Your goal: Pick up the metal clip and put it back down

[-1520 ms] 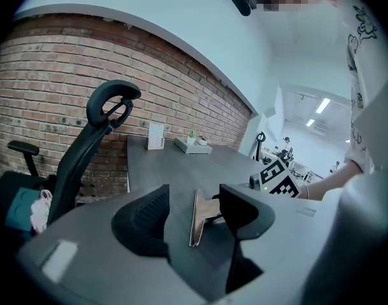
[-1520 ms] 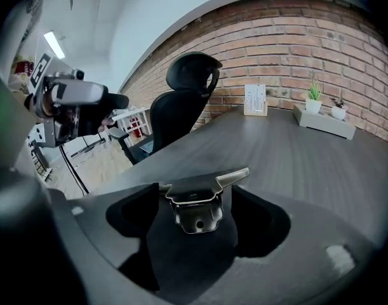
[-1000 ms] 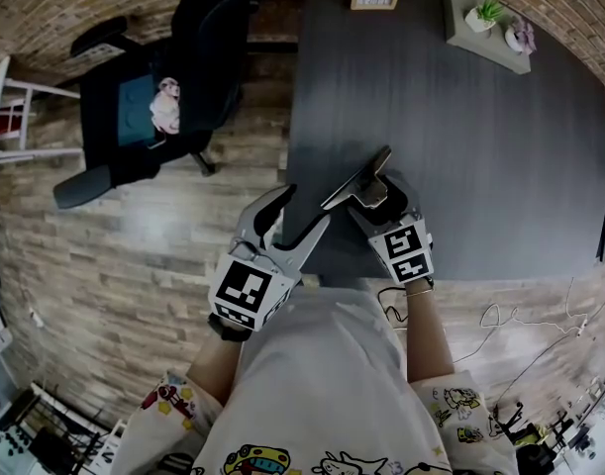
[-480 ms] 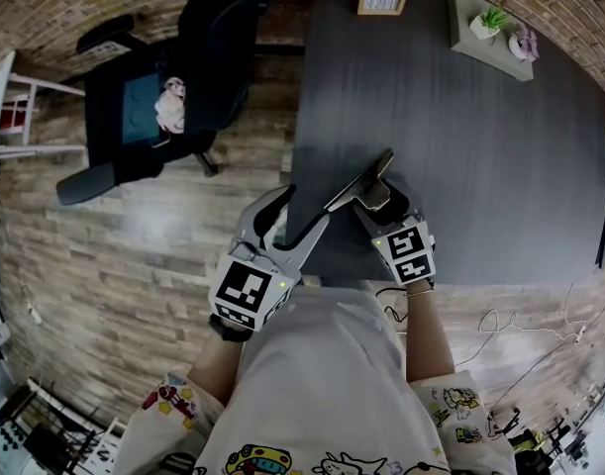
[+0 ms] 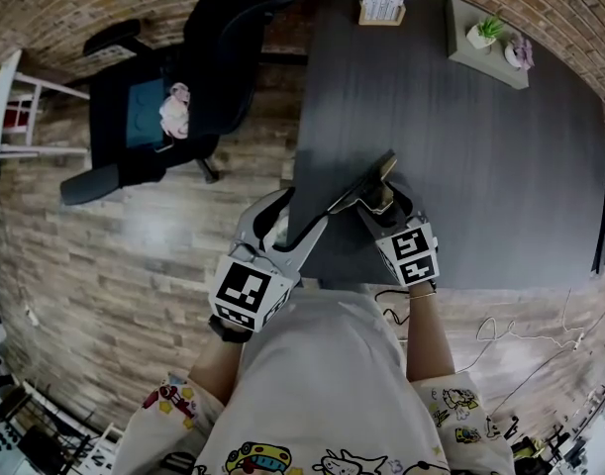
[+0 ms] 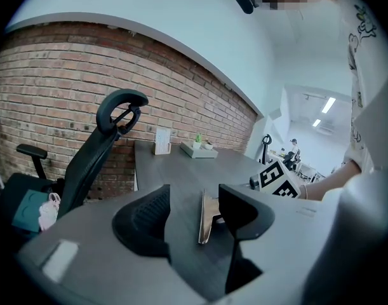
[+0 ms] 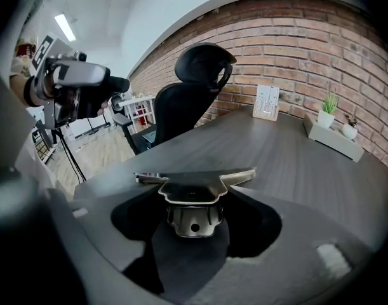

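Note:
The metal clip [image 5: 362,182] is a long silver bar with a folded handle, over the near left corner of the dark table [image 5: 480,166]. In the right gripper view the metal clip [image 7: 194,196] sits between the pads, which press on its handle from both sides. My right gripper [image 5: 383,199] is shut on it, its jaws having just been closing. My left gripper [image 5: 300,212] hangs at the table's left edge, open and holding nothing. In the left gripper view the left gripper [image 6: 194,202] frames the metal clip [image 6: 204,217], which stands edge-on farther off.
A black office chair [image 5: 183,87] stands left of the table on the wood floor. At the table's far side are a card holder [image 5: 382,1] and a grey planter tray [image 5: 485,46]. A thin cable [image 5: 520,330] lies on the floor at the right.
The right gripper's jaws have drawn in around the clip's handle. Both hands and the clip stay where they were.

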